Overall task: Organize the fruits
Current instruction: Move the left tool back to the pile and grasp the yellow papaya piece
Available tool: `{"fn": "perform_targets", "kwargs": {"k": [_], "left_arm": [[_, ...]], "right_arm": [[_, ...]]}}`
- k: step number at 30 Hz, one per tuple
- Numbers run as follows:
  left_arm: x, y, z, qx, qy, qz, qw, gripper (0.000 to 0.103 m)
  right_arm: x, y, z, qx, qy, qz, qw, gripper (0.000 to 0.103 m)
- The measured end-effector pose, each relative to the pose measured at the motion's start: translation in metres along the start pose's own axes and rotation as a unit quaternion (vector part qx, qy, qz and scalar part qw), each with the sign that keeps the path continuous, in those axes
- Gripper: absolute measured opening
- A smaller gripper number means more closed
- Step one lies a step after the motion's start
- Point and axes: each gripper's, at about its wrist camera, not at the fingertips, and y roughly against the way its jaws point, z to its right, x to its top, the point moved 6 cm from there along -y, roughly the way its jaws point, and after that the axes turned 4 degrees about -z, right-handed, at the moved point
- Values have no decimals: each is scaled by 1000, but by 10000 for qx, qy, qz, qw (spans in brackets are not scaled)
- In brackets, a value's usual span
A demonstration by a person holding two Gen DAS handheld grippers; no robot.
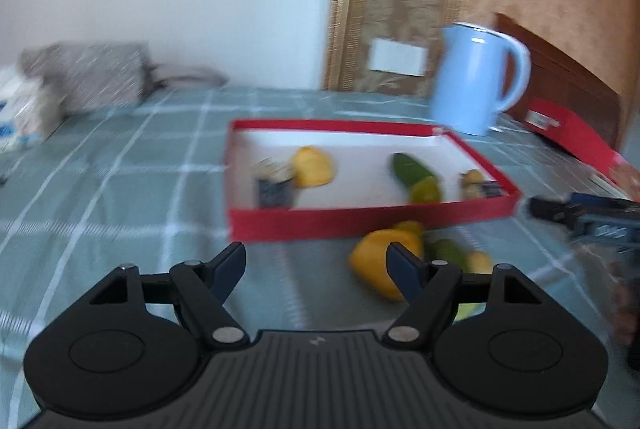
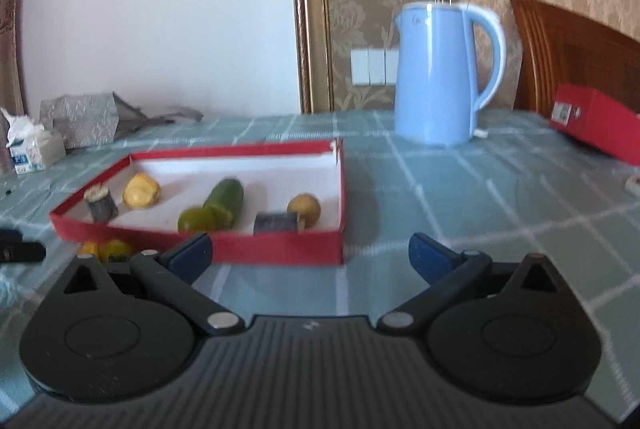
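Note:
A shallow red box (image 1: 360, 219) (image 2: 276, 249) with a white inside lies on the checked cloth. In it are a yellow fruit (image 1: 314, 167) (image 2: 141, 191), a cucumber (image 1: 412, 169) (image 2: 224, 199), a green lime-like piece (image 1: 426, 191) (image 2: 197, 219), a potato (image 2: 304, 207) and two dark rolls (image 1: 274, 185) (image 2: 276, 222). In front of the box lie a yellow pepper-like fruit (image 1: 374, 263), a small green piece (image 1: 450, 251) and small yellow pieces (image 2: 116, 249). My left gripper (image 1: 316, 269) is open and empty, left of that yellow fruit. My right gripper (image 2: 310, 255) is open and empty before the box's near right corner; it shows at the left wrist view's right edge (image 1: 560, 211).
A light blue kettle (image 1: 476, 77) (image 2: 440, 73) stands behind the box. A red box lid (image 1: 572, 133) (image 2: 600, 121) leans by a wooden headboard at the right. A silvery bag (image 2: 84, 117) and a tissue pack (image 2: 30, 149) lie at the far left.

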Motion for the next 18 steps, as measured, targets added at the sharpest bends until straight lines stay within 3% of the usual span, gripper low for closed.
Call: {"fn": "perform_targets", "kwargs": {"k": [5,9,18], "left_arm": [[6,-8,23,-320,-535,-38,9981,77],[8,-21,27,-714,-495,-264,9959,77],[9,-52,15,-897,-459,-814,9916,77]], "right_arm": [[-2,-2,-2,73,21,-61,10000,103],[-2,-2,-1,116,-33,-88,9999,103],[-3,-6,4,134,-154,-214,9996,103]]}}
